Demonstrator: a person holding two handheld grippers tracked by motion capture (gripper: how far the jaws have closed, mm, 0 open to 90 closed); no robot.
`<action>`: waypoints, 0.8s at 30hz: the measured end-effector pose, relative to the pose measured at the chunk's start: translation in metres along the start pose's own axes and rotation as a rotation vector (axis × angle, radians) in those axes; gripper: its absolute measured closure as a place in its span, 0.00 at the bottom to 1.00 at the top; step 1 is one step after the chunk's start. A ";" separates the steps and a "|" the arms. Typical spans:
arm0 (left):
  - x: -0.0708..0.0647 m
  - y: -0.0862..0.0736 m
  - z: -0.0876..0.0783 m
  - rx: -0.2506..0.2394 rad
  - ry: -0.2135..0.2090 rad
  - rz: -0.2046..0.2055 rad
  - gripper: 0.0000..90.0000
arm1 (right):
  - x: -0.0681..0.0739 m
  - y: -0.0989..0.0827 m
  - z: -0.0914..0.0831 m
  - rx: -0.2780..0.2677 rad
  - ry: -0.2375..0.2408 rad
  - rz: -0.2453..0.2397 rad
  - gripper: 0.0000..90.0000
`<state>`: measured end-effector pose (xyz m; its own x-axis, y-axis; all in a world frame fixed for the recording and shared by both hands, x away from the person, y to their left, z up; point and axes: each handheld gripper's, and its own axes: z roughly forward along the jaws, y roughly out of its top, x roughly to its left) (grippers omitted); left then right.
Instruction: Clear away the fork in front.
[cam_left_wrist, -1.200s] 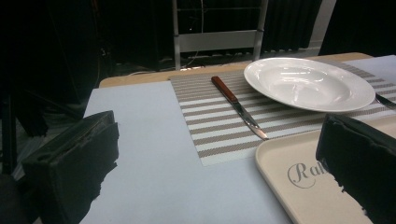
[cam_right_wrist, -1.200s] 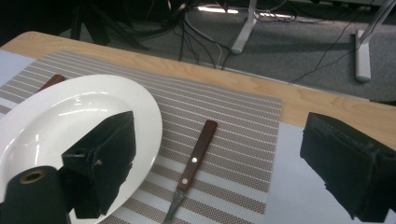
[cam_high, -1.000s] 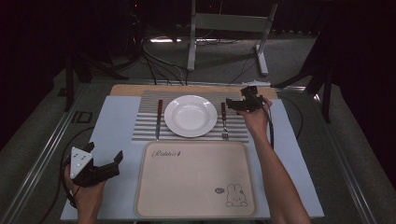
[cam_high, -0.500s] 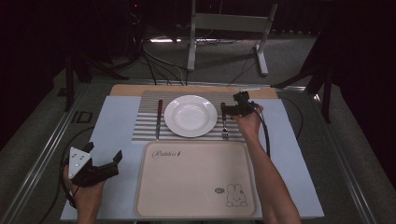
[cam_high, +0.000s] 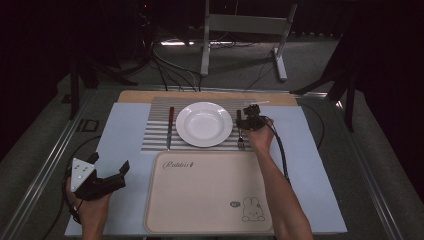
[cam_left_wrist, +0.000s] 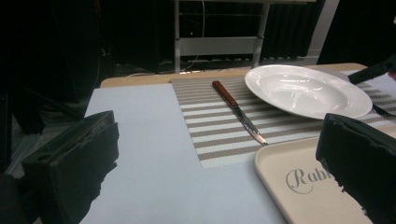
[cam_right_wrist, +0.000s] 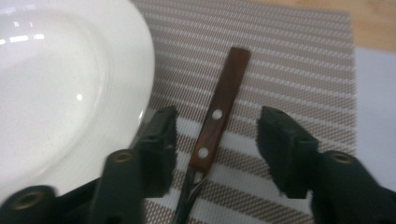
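A white plate (cam_high: 204, 124) sits on a striped placemat (cam_high: 155, 131), with a wooden-handled knife (cam_high: 170, 127) to its left and a fork (cam_high: 240, 143) to its right. My right gripper (cam_high: 248, 121) is low over the fork. In the right gripper view the fork's brown riveted handle (cam_right_wrist: 220, 109) lies between the jaws of the right gripper (cam_right_wrist: 218, 122). The jaws have just been closing, with a gap still showing on each side of the handle. My left gripper (cam_high: 110, 162) rests open at the table's front left with nothing between its jaws (cam_left_wrist: 219, 154).
A beige tray (cam_high: 210, 192) with a rabbit print lies in front of the placemat. A pale blue mat (cam_high: 125, 125) covers the table. In the left gripper view, the knife (cam_left_wrist: 238, 109), the plate (cam_left_wrist: 306, 91) and the tray corner (cam_left_wrist: 299, 179) lie ahead. Frame legs and cables stand beyond the far edge.
My right gripper has come down and toward the plate onto the fork, and its jaws have narrowed around the handle. The left hand has stayed put.
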<state>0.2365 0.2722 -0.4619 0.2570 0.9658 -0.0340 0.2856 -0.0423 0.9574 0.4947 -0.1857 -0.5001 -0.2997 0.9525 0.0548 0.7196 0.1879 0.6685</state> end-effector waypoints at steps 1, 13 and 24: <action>0.000 0.000 0.000 0.001 0.000 0.002 0.00 | 0.000 -0.002 0.002 0.007 -0.003 0.000 0.59; -0.001 0.000 0.001 0.006 -0.001 0.008 0.00 | -0.008 -0.011 0.005 0.080 0.032 0.006 0.86; -0.004 0.000 0.004 0.020 -0.004 0.025 0.00 | -0.021 -0.012 -0.009 0.197 -0.003 -0.059 0.86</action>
<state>0.2388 0.2674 -0.4630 0.2682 0.9633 -0.0109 0.2971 -0.0719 0.9521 0.4866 -0.2099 -0.5031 -0.3430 0.9392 0.0173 0.8096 0.2863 0.5124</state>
